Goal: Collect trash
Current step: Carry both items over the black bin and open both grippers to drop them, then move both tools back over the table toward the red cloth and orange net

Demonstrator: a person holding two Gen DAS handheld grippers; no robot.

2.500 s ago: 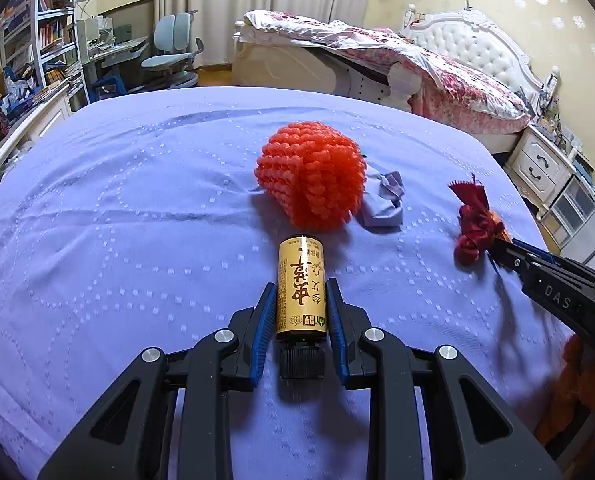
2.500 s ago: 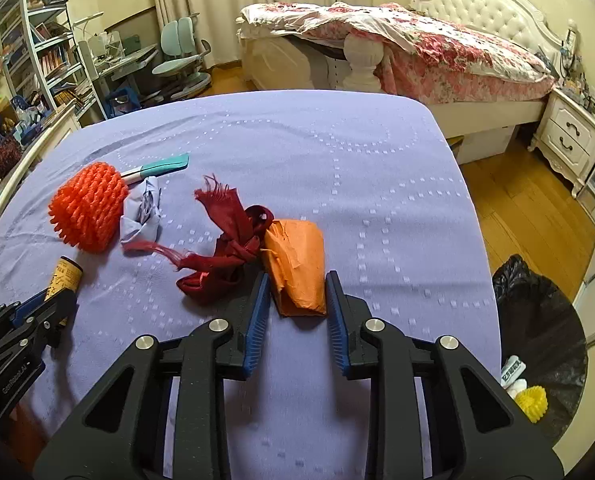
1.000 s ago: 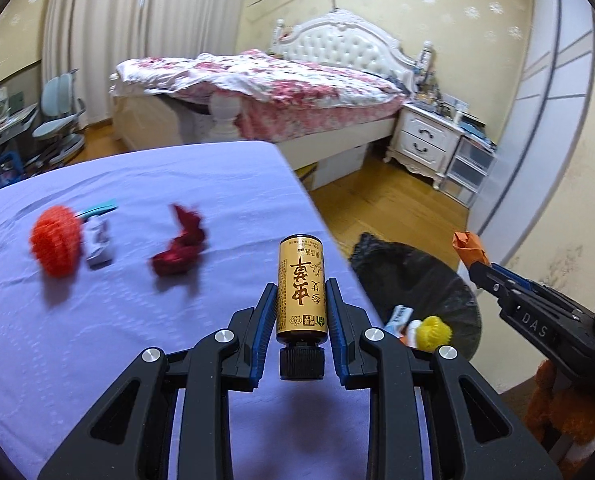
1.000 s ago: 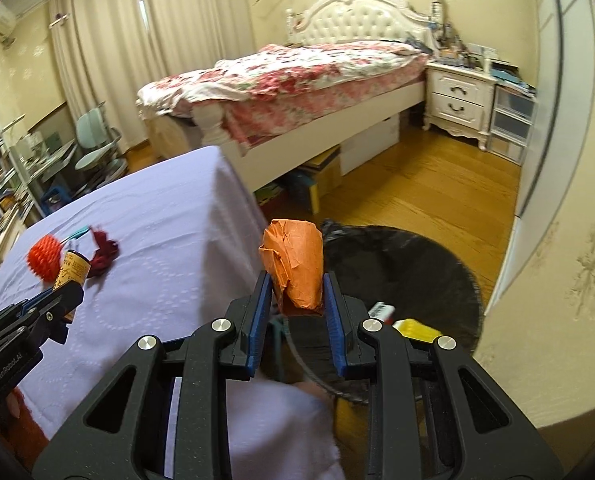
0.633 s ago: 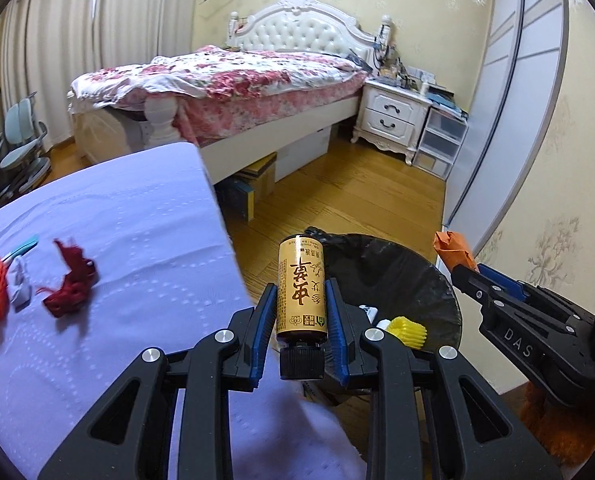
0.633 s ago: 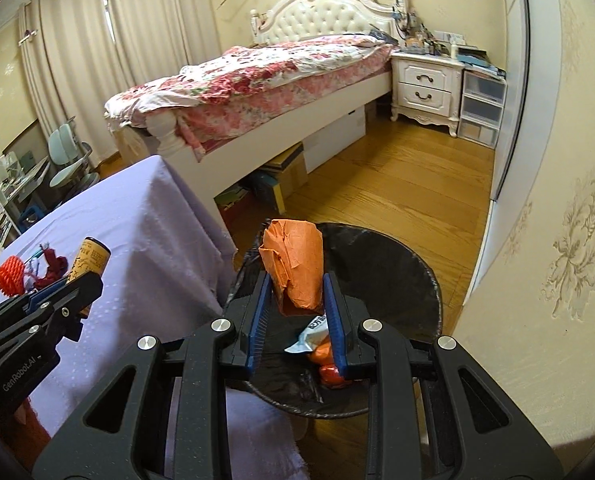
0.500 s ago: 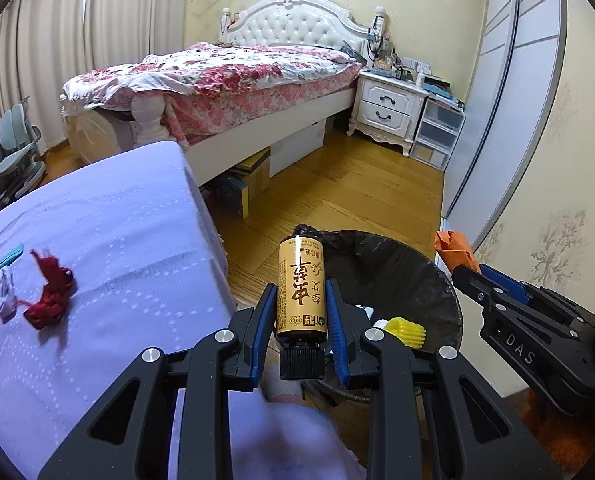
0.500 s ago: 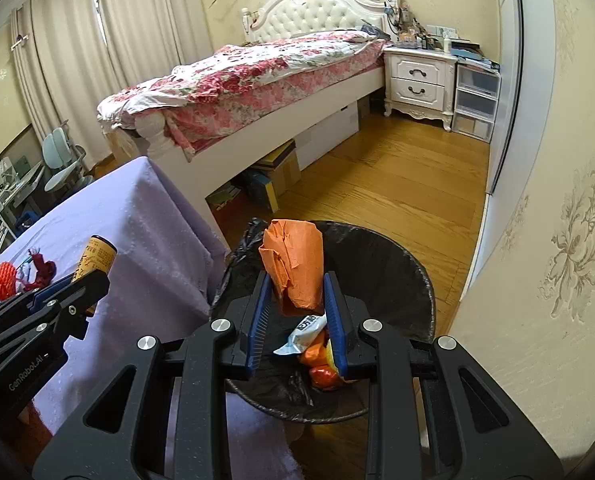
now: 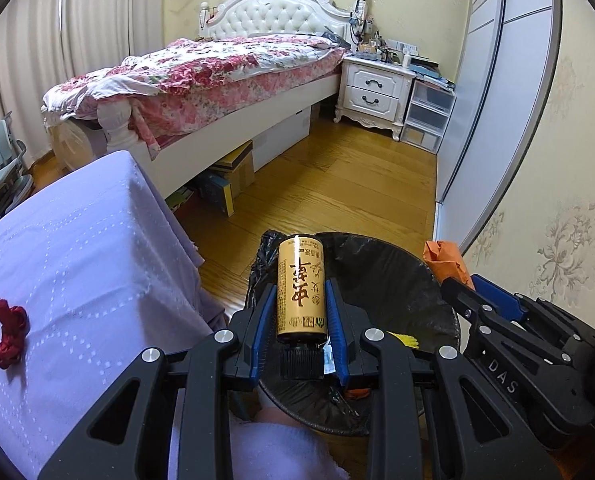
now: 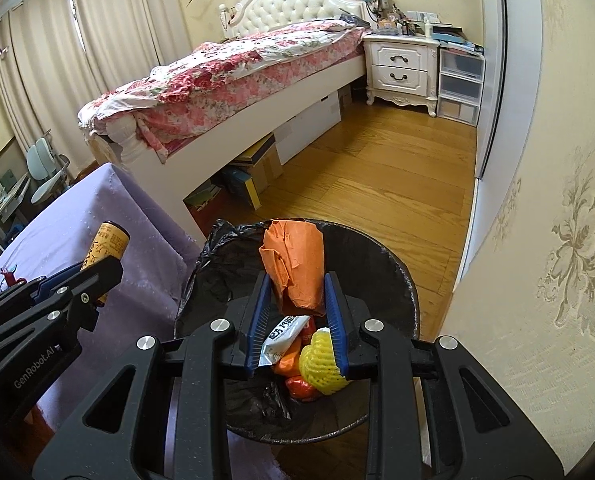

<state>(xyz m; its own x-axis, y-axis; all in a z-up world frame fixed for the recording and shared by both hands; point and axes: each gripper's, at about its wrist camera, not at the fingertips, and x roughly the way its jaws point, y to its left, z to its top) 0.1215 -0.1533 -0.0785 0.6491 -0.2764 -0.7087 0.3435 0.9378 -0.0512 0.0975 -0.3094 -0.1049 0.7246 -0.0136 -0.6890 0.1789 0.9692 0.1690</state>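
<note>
My left gripper (image 9: 300,285) is shut on a gold bottle with a black cap (image 9: 299,304), held over the near rim of a black-lined trash bin (image 9: 381,264). My right gripper (image 10: 296,277) holds a crumpled orange paper wad (image 10: 293,256) right above the bin (image 10: 397,280); its jaws are opening, with the wad still between the pads. Inside the bin lie a yellow foam net (image 10: 321,364) and a white wrapper (image 10: 283,332). Each gripper shows in the other's view: the right one (image 9: 461,280) and the left one (image 10: 105,272). A red cloth scrap (image 9: 11,324) stays on the table.
The purple-clothed table (image 9: 77,260) stands left of the bin, its corner close to the rim. A bed (image 9: 217,68) with boxes under it (image 9: 233,176) is behind, with a white nightstand (image 9: 377,88). A wall (image 10: 557,240) runs close on the right.
Both grippers have swung from the table over to the bin and sunk a little, carrying the bottle and the orange wad. The bin now lies directly beneath them.
</note>
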